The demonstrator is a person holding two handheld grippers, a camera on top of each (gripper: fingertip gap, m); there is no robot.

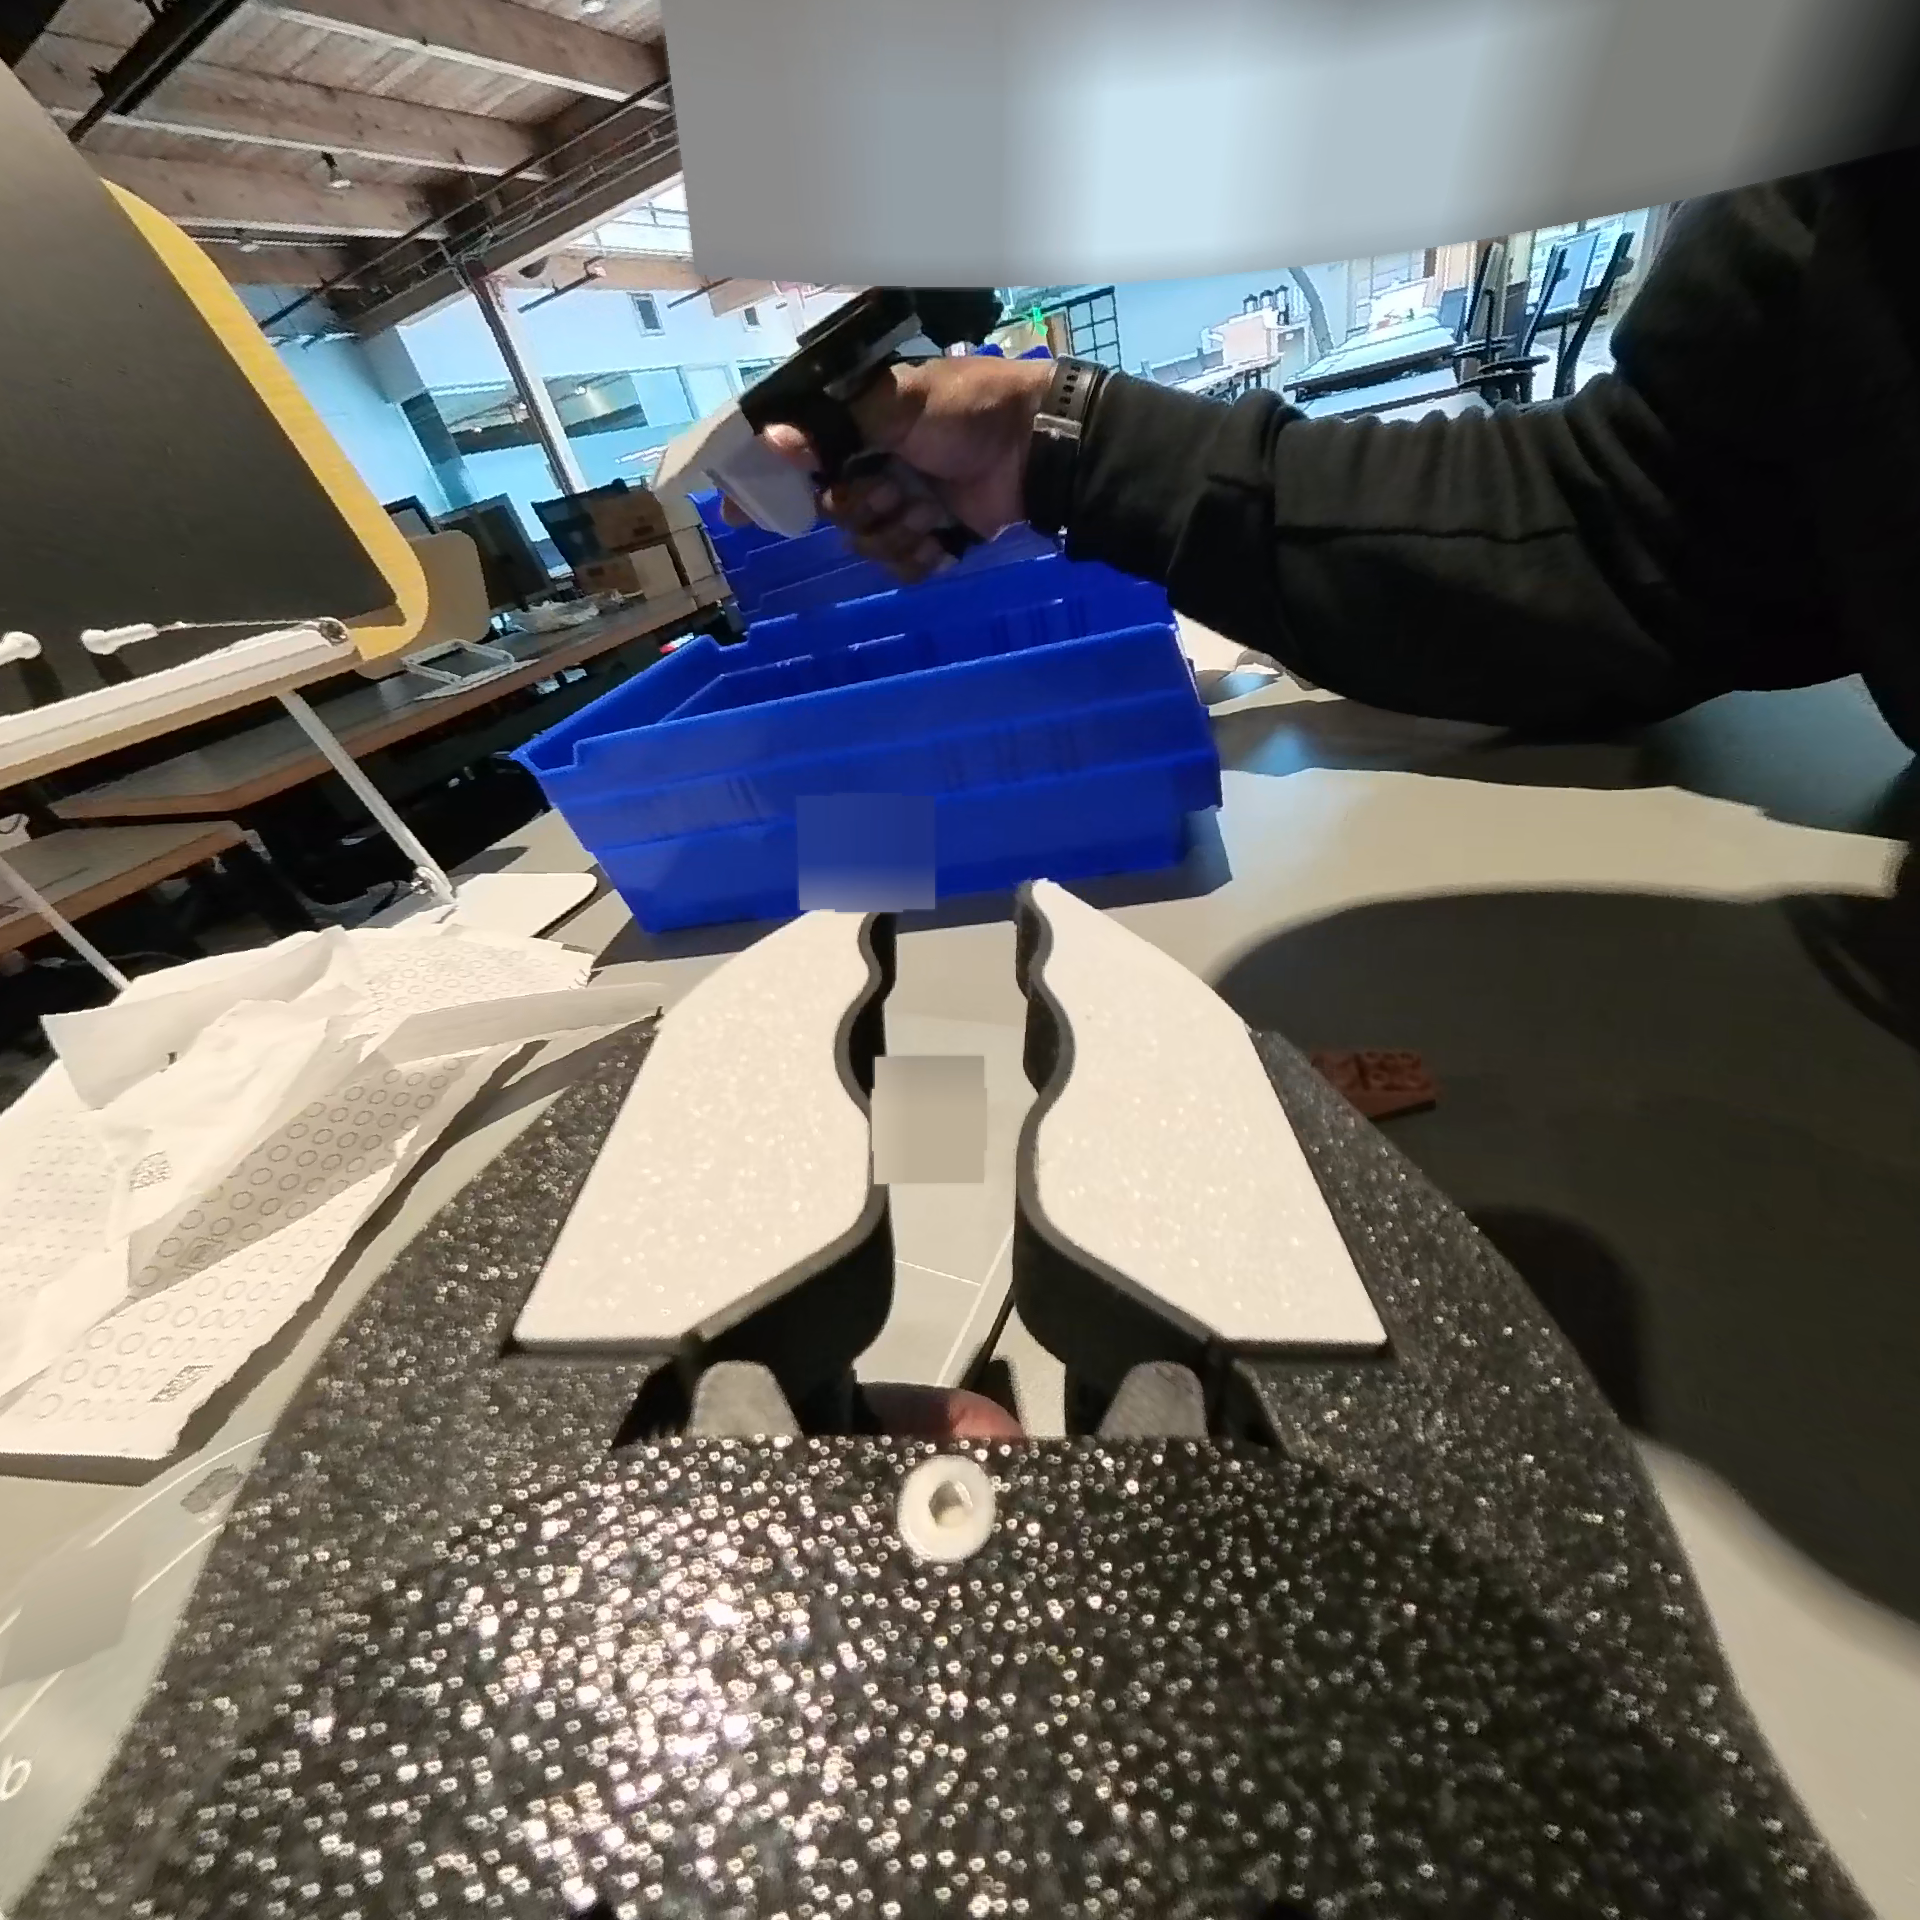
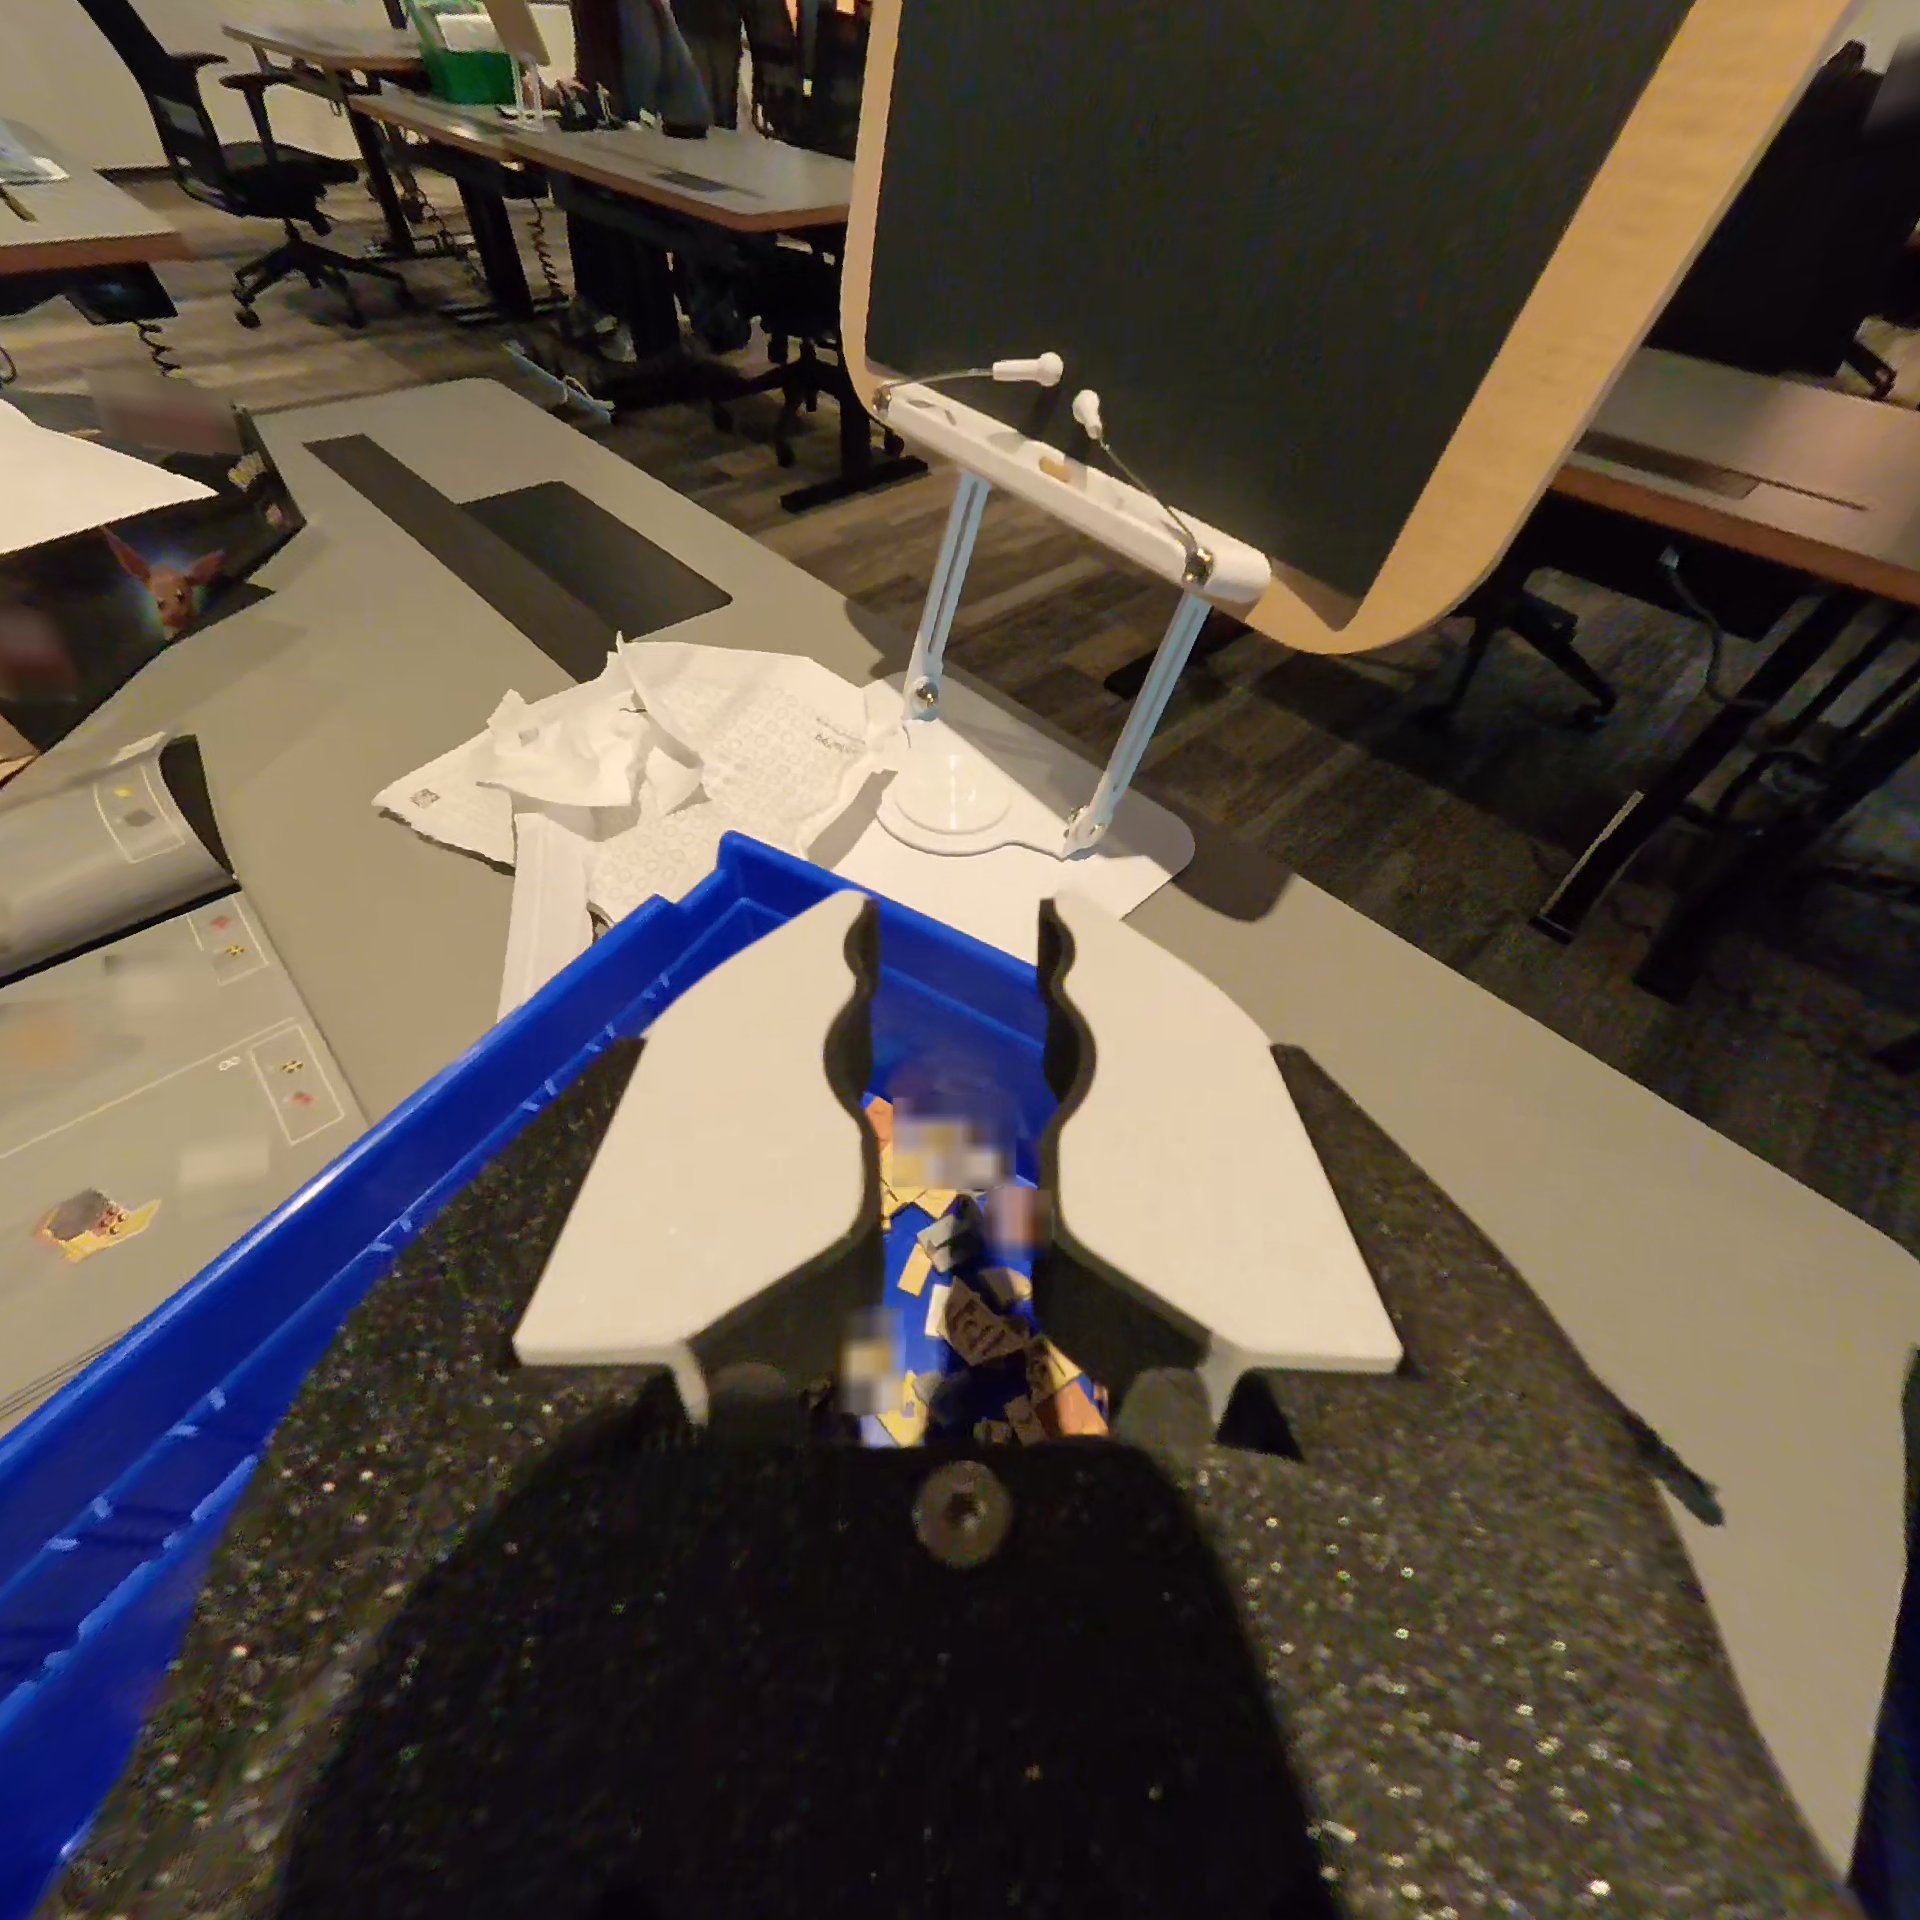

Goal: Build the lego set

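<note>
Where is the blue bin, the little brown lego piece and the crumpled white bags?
blue bin (image 1: 727, 831): left wrist view, on its front wall.
brown lego piece (image 1: 1377, 1081): left wrist view, on its studded top.
crumpled white bags (image 2: 644, 769): right wrist view, on the middle of the pile.

From my feed: blue bins (image 1: 894, 790) smooth glossy plastic, ribbed walls. Table (image 2: 1455, 1060) matt grey, smooth. Torn bags (image 2: 665, 769) crinkled white paper. Left gripper (image 1: 948, 935) fingers matt white, body rough speckled black. Board (image 2: 1247, 260) matt dark face, wood-look edge.

Both wrist views low — shared blue bins (image 1: 894, 769).
</note>
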